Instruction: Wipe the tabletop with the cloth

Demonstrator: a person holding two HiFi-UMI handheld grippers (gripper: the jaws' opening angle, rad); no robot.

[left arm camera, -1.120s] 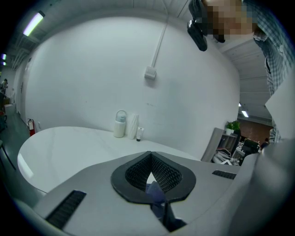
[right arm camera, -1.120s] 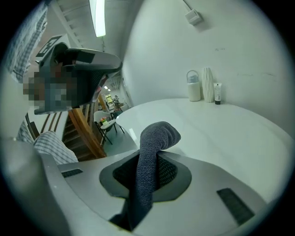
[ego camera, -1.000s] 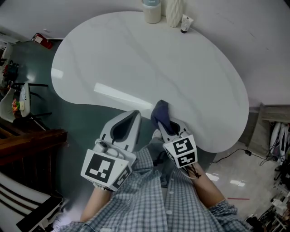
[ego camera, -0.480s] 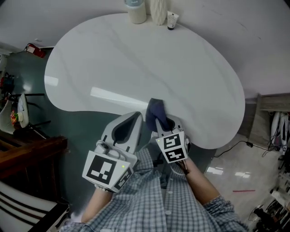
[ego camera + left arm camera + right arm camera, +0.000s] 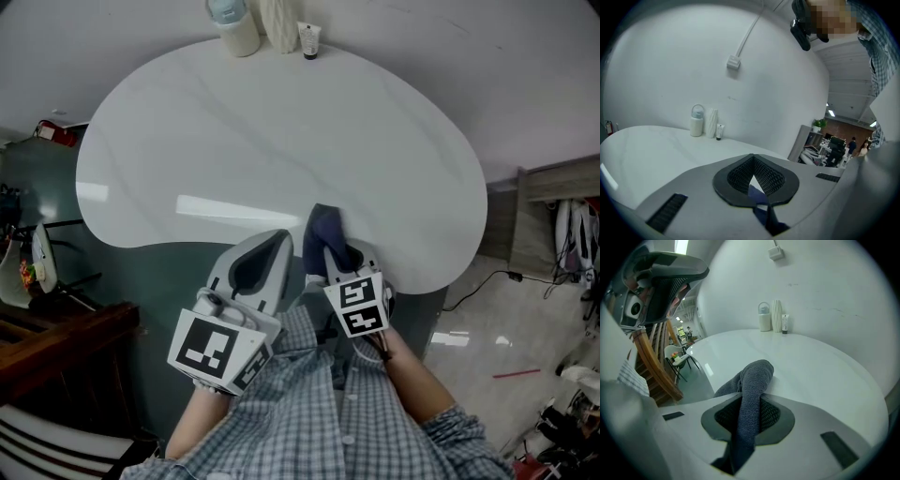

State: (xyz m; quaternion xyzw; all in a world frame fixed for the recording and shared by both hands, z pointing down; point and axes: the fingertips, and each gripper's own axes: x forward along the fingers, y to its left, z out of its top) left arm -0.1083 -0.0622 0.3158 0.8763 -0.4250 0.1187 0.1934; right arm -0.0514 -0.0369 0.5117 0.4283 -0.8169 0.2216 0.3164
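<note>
A white kidney-shaped table [image 5: 281, 131] fills the head view. My right gripper [image 5: 339, 261] is shut on a dark blue-grey cloth [image 5: 323, 230], which sticks out past the jaws onto the table's near edge. In the right gripper view the cloth [image 5: 752, 380] runs up between the pads and folds over onto the tabletop [image 5: 811, 371]. My left gripper [image 5: 277, 236] is just left of it at the table's concave near edge, jaws shut with nothing between them. The left gripper view shows its pads [image 5: 771, 176] meeting above the tabletop [image 5: 647, 150].
At the table's far edge stand a capped bottle [image 5: 232, 23], a ribbed white vase [image 5: 277, 21] and a small tube [image 5: 307, 39]. Dark wooden furniture [image 5: 56, 328] is at the left over green floor. A cabinet [image 5: 553, 178] and a floor cable [image 5: 478, 286] lie to the right.
The head view has swung, so the table and the items at its far edge sit further left in frame. The right gripper and cloth edged slightly left; the left gripper stays put.
</note>
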